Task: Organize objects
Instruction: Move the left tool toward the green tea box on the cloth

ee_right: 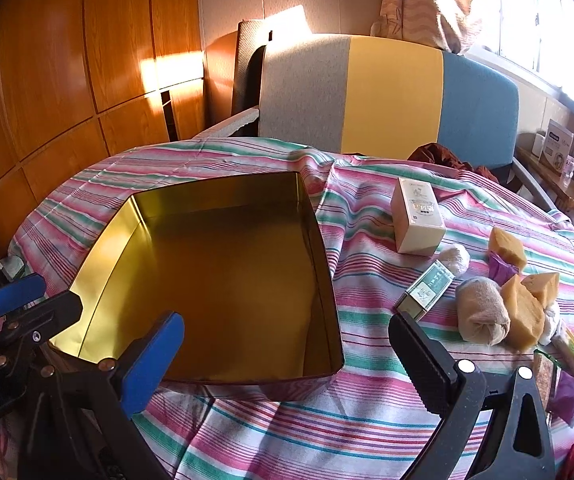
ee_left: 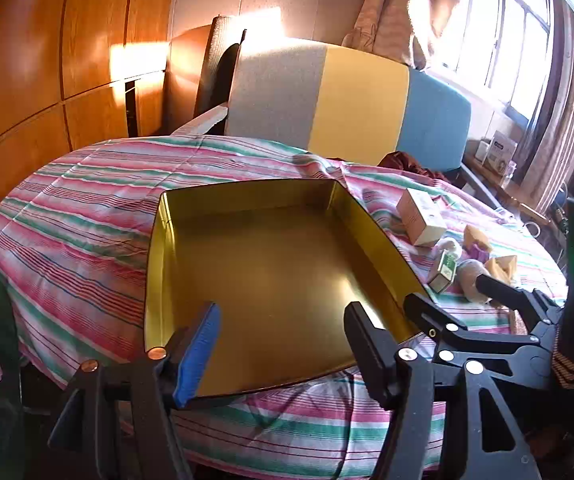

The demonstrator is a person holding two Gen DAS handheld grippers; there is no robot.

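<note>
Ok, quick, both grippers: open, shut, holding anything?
Left gripper: open, nothing held, above the gold tin's near edge.
Right gripper: wide open, nothing held.

The left gripper (ee_left: 283, 344) is seen tilted downward with its jaws parted and nothing held between them. The right gripper (ee_right: 287, 356) is likewise pitched downward, its jaws spread fully wide and empty. In the left wrist view, the right gripper is seen close beside the left, at its right.
</note>
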